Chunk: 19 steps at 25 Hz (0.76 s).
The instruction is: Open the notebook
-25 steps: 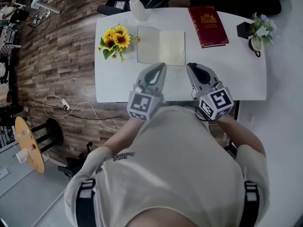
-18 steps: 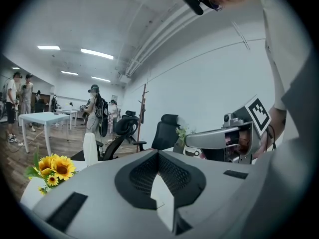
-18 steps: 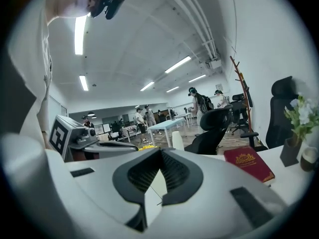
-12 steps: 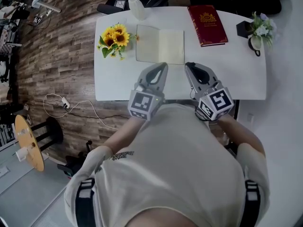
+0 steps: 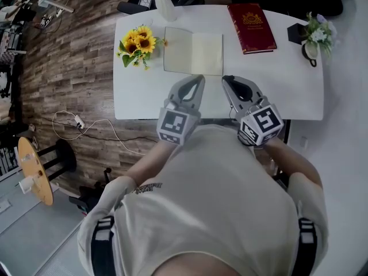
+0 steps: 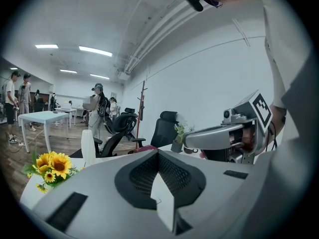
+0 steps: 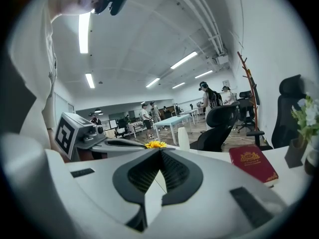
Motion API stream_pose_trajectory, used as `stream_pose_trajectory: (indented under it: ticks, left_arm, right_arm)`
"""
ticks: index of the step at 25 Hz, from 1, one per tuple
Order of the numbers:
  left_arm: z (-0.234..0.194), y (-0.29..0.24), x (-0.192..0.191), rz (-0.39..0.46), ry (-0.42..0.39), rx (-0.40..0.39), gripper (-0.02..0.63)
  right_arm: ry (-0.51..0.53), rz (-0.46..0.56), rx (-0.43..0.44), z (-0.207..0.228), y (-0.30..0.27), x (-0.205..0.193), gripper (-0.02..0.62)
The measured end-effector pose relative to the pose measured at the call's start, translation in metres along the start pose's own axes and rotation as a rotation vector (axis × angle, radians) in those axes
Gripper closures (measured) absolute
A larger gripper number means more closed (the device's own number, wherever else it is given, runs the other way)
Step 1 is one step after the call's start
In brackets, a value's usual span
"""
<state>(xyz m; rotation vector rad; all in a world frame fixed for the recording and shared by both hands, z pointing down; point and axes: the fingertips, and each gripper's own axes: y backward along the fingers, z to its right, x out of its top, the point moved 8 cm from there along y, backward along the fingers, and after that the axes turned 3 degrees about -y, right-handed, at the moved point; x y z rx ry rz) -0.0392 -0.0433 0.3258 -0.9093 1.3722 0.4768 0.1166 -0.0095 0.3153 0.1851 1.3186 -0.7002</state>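
Both the left gripper (image 5: 199, 79) and the right gripper (image 5: 225, 79) are being held clenched shut just beside the open notebook (image 5: 193, 51) on the counter (image 5: 276, 85).

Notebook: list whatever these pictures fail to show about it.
- Head view: any writing on the notebook is too small to tell.
- Left gripper view: notebook hidden behind the left tongs.
- Right gripper view: notebook hidden behind the right tongs.
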Motion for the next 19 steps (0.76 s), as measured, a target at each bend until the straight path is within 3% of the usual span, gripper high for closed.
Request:
stream_pose_trajectory:
  ticks: [4, 19]
  left_arm:
    - [0.0018, -0.0009, -0.0014, -0.008, 0.0, 0.001, 0.604]
    - [0.008, 0.0018, -0.0033, -0.027, -0.003, -0.002, 0.604]
  right_arm:
    - [-0.05, 0.002, 0.005, 0.0031, 0.0001, 0.0003, 0.594]
    - [-0.033, 0.01, 0.013, -0.0014, 0.0042, 0.0009, 0.594]
